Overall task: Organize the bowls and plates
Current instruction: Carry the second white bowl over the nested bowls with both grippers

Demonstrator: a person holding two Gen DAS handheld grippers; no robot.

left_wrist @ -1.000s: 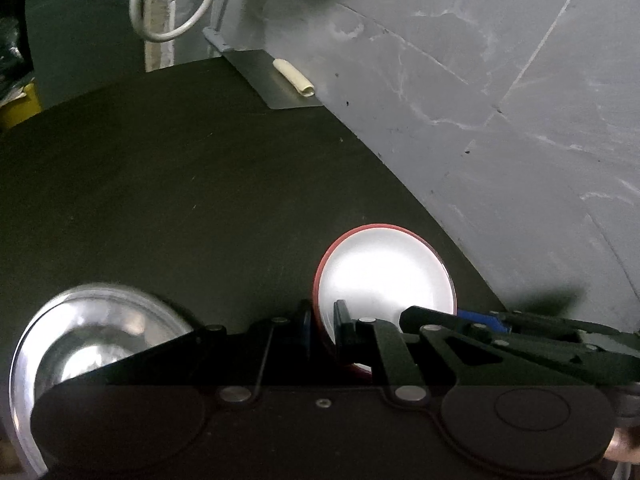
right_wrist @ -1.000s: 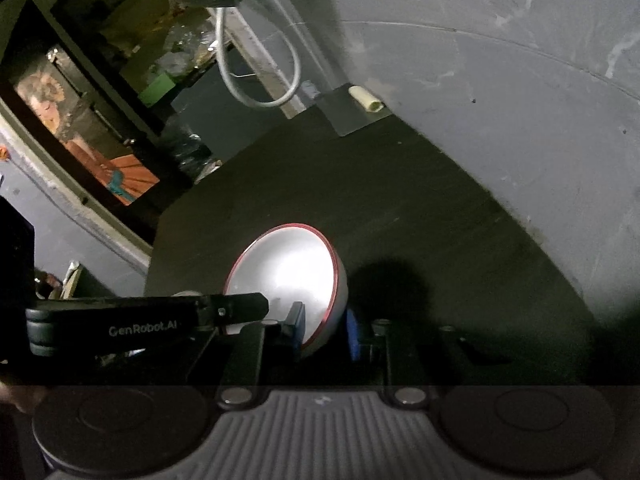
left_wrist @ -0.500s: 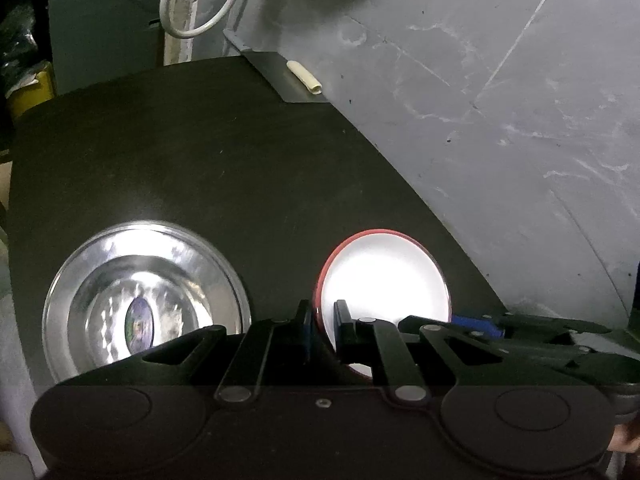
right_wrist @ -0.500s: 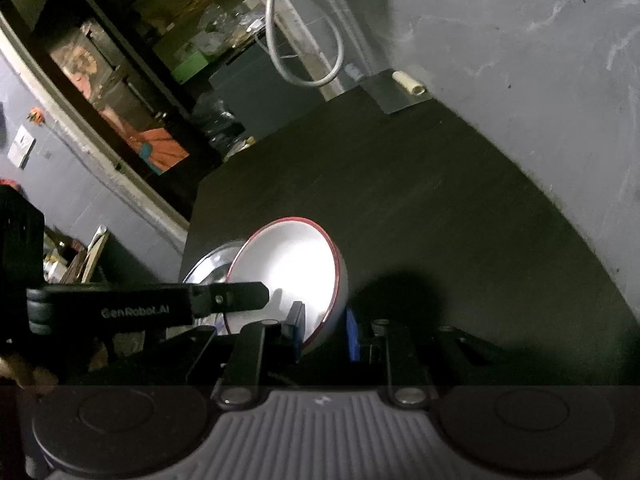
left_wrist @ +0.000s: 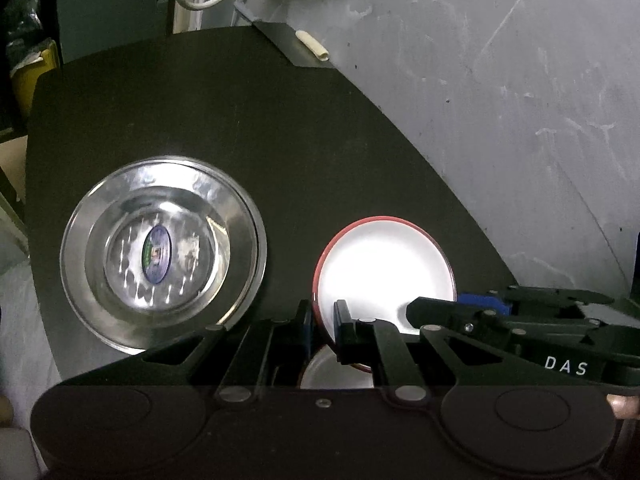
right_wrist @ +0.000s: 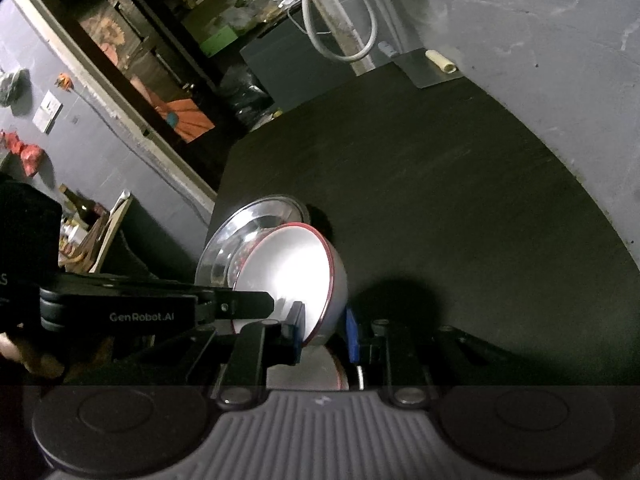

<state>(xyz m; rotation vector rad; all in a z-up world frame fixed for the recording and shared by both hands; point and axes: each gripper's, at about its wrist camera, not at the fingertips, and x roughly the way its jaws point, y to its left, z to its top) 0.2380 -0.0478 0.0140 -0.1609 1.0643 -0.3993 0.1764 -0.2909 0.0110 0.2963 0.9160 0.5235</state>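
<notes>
Left gripper [left_wrist: 322,322]: clamped on the red rim of the white bowl [left_wrist: 384,276], at the bowl's 7 o'clock edge.
Right gripper [right_wrist: 322,330]: closed across the same bowl's wall, 1 pad inside, 1 outside.
Change: the steel plate [left_wrist: 160,244], cut off at the frame edge a second ago, now shows whole at 9 o'clock of the bowl.
Meaning: both hands seem to be carrying the bowl towards the plate, probably to stack it.
Left view only: a sticker in the plate's centre.
Right view only: the bowl overlaps the plate's near rim; a cluttered shelf [right_wrist: 132,52] at 11 o'clock.
</notes>
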